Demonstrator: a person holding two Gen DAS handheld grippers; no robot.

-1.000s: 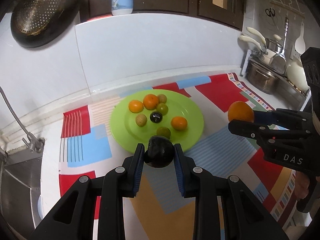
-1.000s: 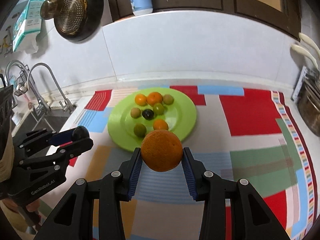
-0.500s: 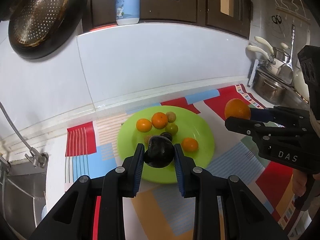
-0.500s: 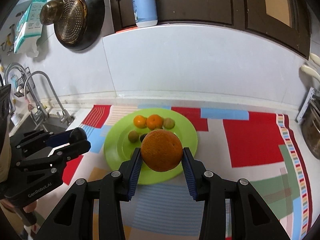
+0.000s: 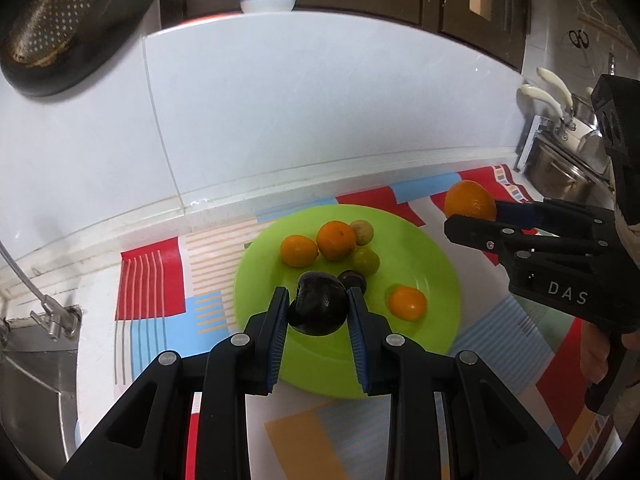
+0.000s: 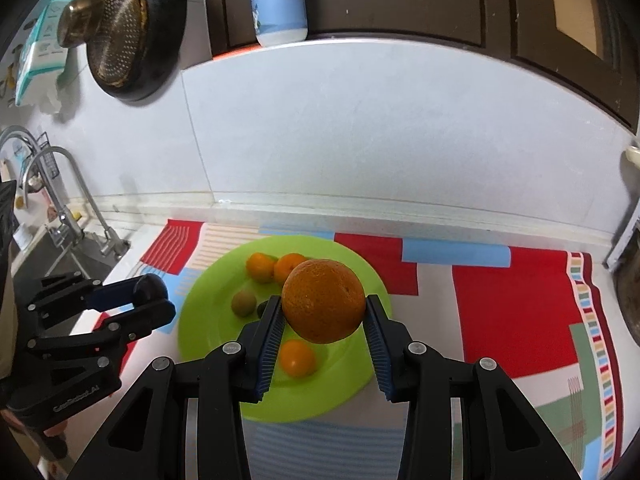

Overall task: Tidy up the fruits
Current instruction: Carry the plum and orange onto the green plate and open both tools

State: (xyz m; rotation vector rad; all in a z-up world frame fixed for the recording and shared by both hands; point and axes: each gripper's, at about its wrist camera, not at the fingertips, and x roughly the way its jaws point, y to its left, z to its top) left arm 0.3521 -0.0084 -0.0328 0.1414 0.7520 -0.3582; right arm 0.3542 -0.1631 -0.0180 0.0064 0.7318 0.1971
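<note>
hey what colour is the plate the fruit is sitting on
The plate is bright lime green, clearest in the right wrist view.

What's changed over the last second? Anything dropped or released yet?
Nothing released. Both grippers carried their fruit forward over the green plate: left gripper with the dark fruit, right gripper with the big orange. Jaws stayed clamped; the fruits already on the plate haven't moved.
</note>
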